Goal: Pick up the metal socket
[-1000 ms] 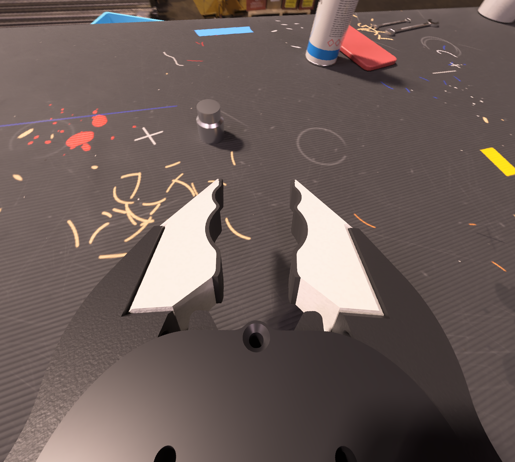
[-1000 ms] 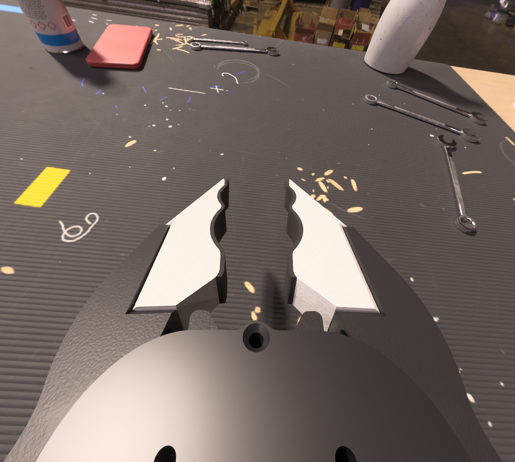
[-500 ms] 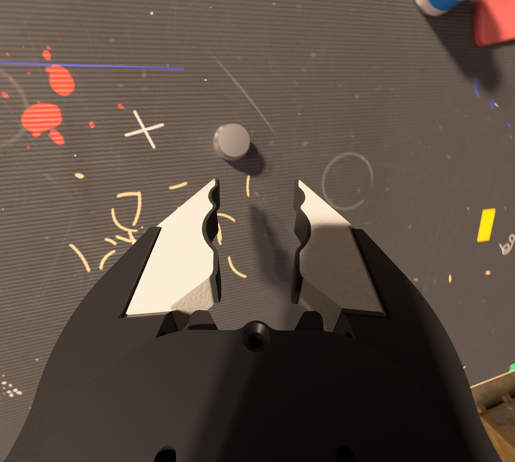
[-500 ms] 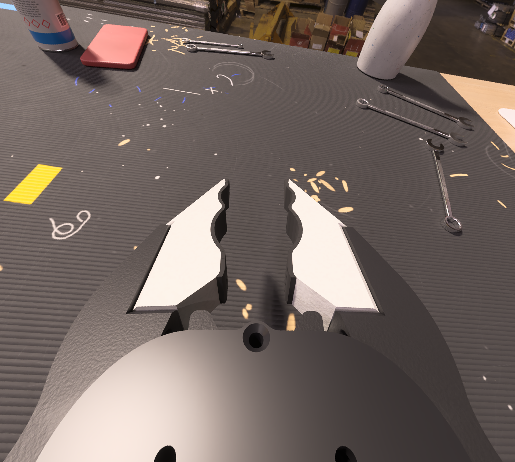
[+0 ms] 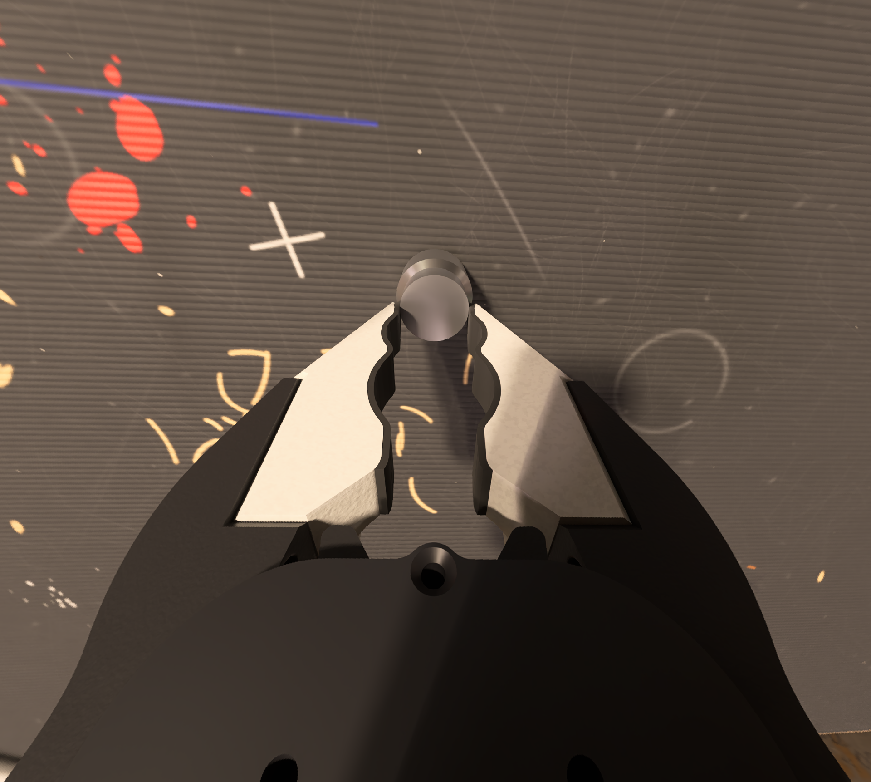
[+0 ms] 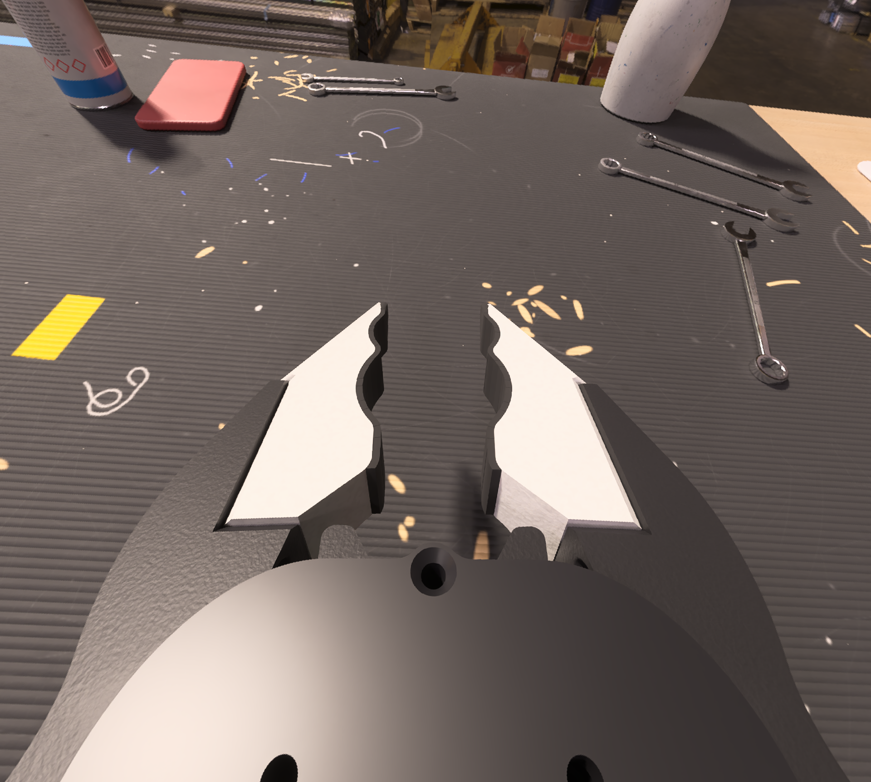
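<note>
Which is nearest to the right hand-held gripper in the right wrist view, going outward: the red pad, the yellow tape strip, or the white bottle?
From the right hand-held gripper:
1. Yellow tape strip, on the mat to its left.
2. Red pad, far left, beside the spray can.
3. White bottle, far right, at the mat's back edge.

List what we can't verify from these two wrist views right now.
- Left wrist view: fingertips flank the metal socket; real contact or lift off the mat cannot be told.
- Socket's base: hidden under its own top.
- Right wrist view: socket out of frame; spray can and white bottle cut off by the top edge.
</note>
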